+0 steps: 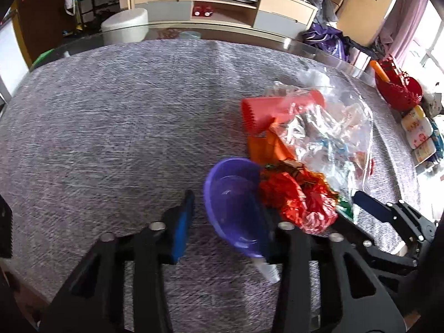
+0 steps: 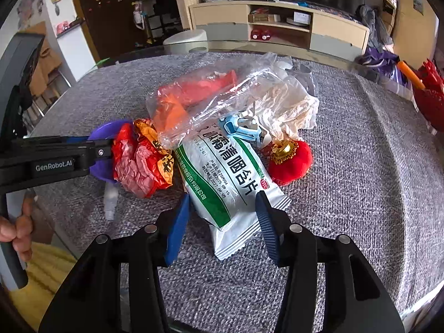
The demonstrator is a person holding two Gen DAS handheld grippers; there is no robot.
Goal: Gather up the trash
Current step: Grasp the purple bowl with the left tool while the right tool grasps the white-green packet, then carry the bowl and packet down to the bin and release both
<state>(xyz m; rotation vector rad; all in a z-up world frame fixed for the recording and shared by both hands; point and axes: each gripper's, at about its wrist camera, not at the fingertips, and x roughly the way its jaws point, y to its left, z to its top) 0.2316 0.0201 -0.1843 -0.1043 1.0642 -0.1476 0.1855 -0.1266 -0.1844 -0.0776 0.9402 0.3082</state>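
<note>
A heap of trash lies on the grey-clothed table (image 1: 111, 127). In the left wrist view a tilted purple funnel (image 1: 233, 202) sits between the jaws of my left gripper (image 1: 227, 202). The left pad stands a little apart from its rim, and the funnel hides the right finger. A crumpled red wrapper (image 1: 299, 199) lies just right of the funnel. In the right wrist view my right gripper (image 2: 222, 197) straddles the lower end of a white and green medicine packet (image 2: 222, 174). Its blue pads are at the packet's edges and not squeezing it.
A clear plastic bag (image 2: 211, 94) holding red and orange pieces lies behind the packet, with crumpled tissue (image 2: 288, 105), a blue clip (image 2: 238, 130) and a red plush ornament (image 2: 291, 161). A red basket (image 1: 396, 88) and jars (image 1: 416, 127) stand at the table's right edge. A hand (image 2: 16, 227) holds the left gripper's handle.
</note>
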